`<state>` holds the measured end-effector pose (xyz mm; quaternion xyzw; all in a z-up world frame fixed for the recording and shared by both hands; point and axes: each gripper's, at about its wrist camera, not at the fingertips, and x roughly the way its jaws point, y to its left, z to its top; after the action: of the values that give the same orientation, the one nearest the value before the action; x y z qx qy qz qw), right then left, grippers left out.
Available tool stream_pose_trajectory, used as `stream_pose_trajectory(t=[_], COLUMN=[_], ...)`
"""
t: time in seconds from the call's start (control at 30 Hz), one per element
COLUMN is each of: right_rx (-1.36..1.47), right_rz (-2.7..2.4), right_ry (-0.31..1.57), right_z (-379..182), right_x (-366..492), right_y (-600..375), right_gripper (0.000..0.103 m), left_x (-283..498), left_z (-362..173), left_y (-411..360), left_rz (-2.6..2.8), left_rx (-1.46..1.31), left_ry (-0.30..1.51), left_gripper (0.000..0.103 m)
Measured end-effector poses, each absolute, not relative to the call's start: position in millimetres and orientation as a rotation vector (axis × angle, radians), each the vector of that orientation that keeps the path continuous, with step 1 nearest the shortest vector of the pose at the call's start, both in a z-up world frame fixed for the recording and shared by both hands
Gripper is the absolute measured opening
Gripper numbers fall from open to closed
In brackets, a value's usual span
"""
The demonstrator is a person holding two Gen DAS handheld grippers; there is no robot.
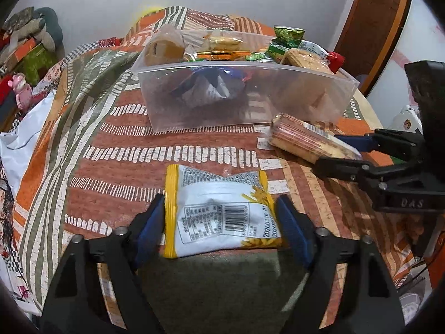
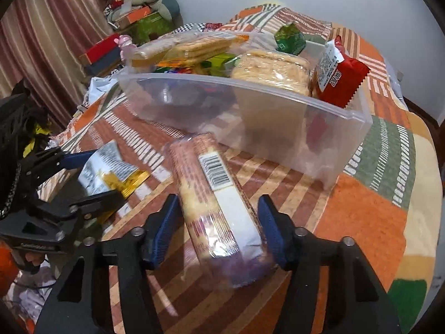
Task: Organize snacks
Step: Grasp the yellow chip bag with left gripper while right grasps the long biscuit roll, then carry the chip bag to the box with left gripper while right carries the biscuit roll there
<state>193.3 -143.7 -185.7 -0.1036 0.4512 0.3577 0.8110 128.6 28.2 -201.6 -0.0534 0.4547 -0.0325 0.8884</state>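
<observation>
Clear plastic bin (image 1: 250, 103), white snack pkt (image 1: 219, 217), wafer roll (image 2: 219, 194)

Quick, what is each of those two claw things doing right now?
Left gripper: pads against both sides of the white and yellow snack packet, holding it.
Right gripper: around the wafer pack; cannot tell if it grips.

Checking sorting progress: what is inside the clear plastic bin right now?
The clear plastic bin holds a round cracker stack, a red packet, a green packet, and a flat cracker pack on top. Lower items are blurred by the frosted wall and cannot be identified.
</observation>
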Motion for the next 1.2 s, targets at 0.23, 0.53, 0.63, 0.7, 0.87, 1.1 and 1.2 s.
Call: stream_pose_trajectory(t=[0.23,0.53,0.63,0.7,0.87,1.1,1.2], right_rx=[-0.245,-0.161,-0.124,-0.103,-0.057,-0.013,0.013], right_rz=[0.74,0.722,0.716,0.713,0.688,0.65,0.638], right_ry=[0.898,0.82,0.783,0.76,0.711,0.668,0.663], right_z=[-179.1,-151.7,-138.3,-131.2,-118.2,-106.6,-103.4], right_x=[160.3,156.8,160.2,162.0,168.8,185.0,195.0], right_y=[-143.7,-154.8,-155.5,-157.2,-155.3,-151.1,-147.7], right_gripper=[0.042,0.042,0.042,0.042,0.042,0.042,0.043], left_x=[122.4,121.9,123.4,124.4,126.6,139.4,150.2], left_z=[-195.3,-170.5,-159.9,-153.7,-141.8,-111.9,-100.4], left_y=[29.4,42.5,45.7,45.4,43.4,51.6,56.1], left_rz=[-0.111,-0.109,-0.117,-0.121,-0.127,-0.116,-0.107], left_rx=[-0.112,-0.168,-0.191,-0.184,-0.176,-0.171,-0.164], left_ry=[0.932,0.882,0.855,0.838,0.8,0.719,0.691], left_gripper=[0.056,0.034,0.025,0.017,0.017,0.017,0.017])
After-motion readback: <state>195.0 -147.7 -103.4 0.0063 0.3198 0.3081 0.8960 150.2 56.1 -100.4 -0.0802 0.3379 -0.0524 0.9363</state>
